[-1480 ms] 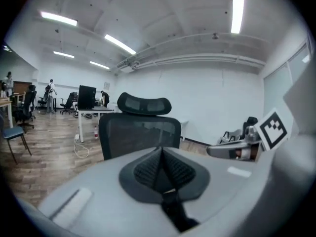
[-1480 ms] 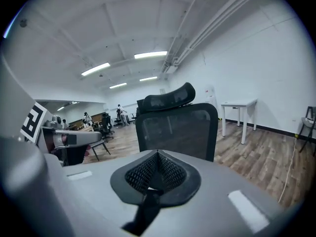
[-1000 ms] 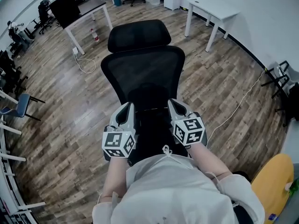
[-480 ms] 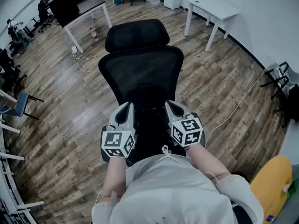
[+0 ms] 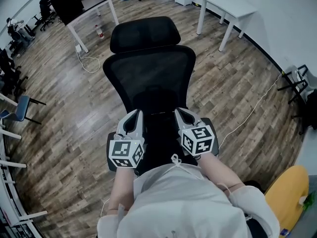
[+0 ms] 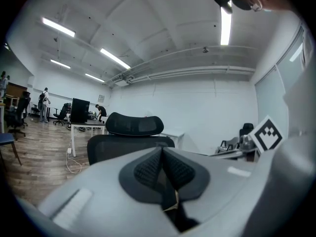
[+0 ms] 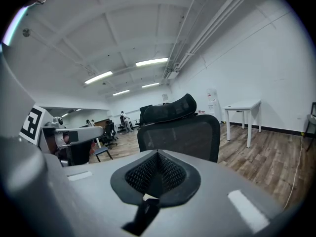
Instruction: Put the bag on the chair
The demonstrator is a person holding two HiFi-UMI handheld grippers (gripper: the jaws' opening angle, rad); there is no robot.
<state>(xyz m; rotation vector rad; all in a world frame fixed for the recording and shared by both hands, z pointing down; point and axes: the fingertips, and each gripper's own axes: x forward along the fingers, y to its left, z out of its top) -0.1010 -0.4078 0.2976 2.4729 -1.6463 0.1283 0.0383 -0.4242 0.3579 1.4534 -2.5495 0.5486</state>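
Observation:
A black mesh office chair (image 5: 148, 73) faces me, its headrest at the far end. My left gripper (image 5: 134, 115) and right gripper (image 5: 180, 112) hover side by side over the seat, just in front of the backrest. Each one is shut on a thin black strap. In the left gripper view the strap (image 6: 174, 212) runs down out of the shut left gripper (image 6: 162, 150), with the chair (image 6: 132, 125) beyond. The right gripper view shows the same: strap (image 7: 142, 212), right gripper (image 7: 158, 155), chair (image 7: 180, 132). A dark mass lies between the grippers; I cannot tell bag from seat.
A white table (image 5: 227, 5) stands at the back right and a desk with a dark monitor (image 5: 74, 6) at the back left. A white cable (image 5: 250, 115) trails across the wood floor on the right. A blue chair (image 5: 21, 111) sits at the left, and a yellow object (image 5: 290, 192) at the lower right.
The chair sits slightly higher in the head view than a second ago. Both grippers stay shut in nearly the same place over the seat.

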